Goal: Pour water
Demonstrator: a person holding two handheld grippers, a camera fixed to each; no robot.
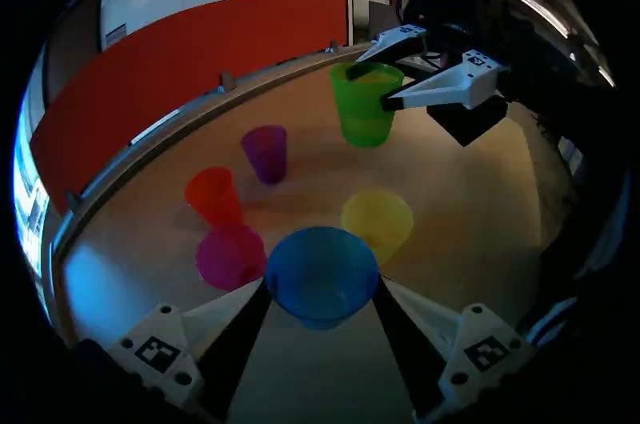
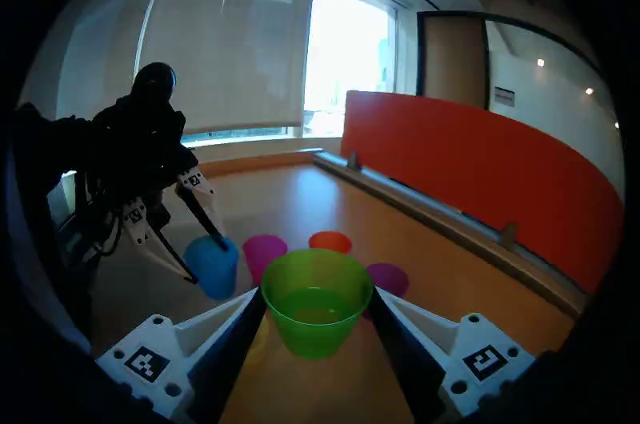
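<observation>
Left gripper view: tagged gripper seemingly holds cup

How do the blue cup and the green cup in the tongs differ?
The green cup has liquid in its bottom; the blue cup looks empty. The blue cup sits in the left tongs, the green cup in the right tongs. Both are see-through, upright cups.
</observation>
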